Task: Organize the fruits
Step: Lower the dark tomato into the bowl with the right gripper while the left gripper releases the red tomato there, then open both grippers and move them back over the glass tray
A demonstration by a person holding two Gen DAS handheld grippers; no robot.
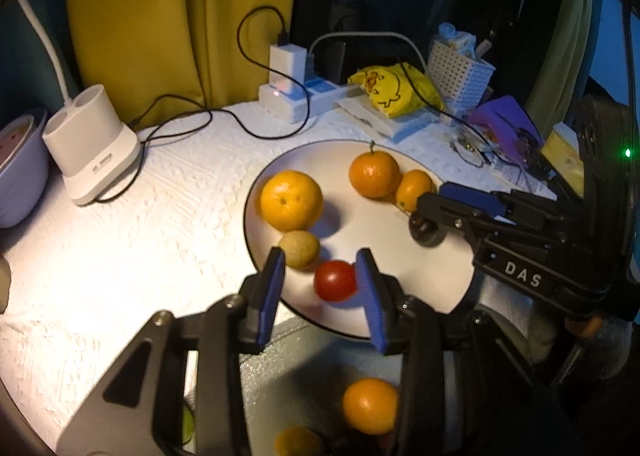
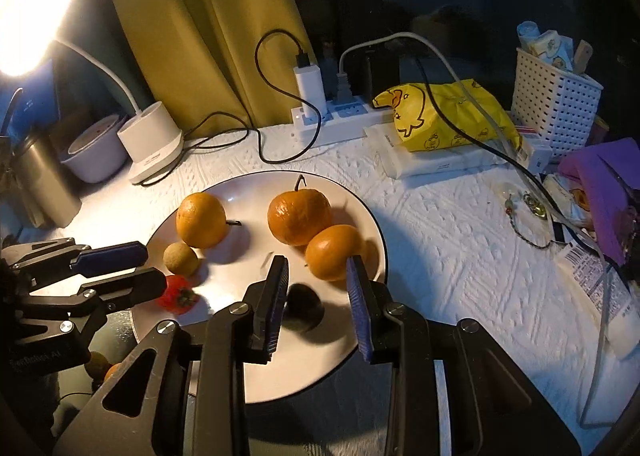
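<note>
Fruits lie on a round white plate [image 1: 384,232] at the middle of the table. A large orange [image 1: 291,200] sits at the plate's left. Just near of it, and touching it, is a small tan round fruit [image 1: 299,254]. A stemmed mandarin [image 1: 374,174] sits at the far side, with a smaller mandarin [image 1: 414,190] touching it on the right. A small red tomato [image 1: 335,280] rests at the near left edge.

The left gripper [image 1: 320,256] stands over that edge with its jaws narrowly apart. The tomato lies between them, against the right pad and clear of the left pad, so it is not clamped.

The right gripper [image 2: 317,262] stands over the near right part of the plate with its jaws at their narrowest setting. A dark round fruit [image 2: 304,308] lies on the plate between the fingers, next to the left one. A gap shows on its right side. Whether either pad presses it cannot be told.

Near of the plate, a grey container [image 1: 288,356] holds another orange [image 1: 370,404].

A white textured cloth [image 1: 180,216] covers the table.
- Far left: a white lamp base [image 1: 94,144], a lit lamp head [image 2: 28,8] and a lavender bowl [image 1: 20,172].
- Far centre: a power strip [image 2: 340,120] with a white charger [image 2: 310,86] plugged in, and black cables on the cloth.
- Far right: a yellow duck-print bag [image 2: 448,116], a white perforated basket [image 2: 556,100] and a purple pouch [image 2: 600,184].

A yellow curtain [image 1: 180,16] hangs behind the table. The room beyond is dark.
</note>
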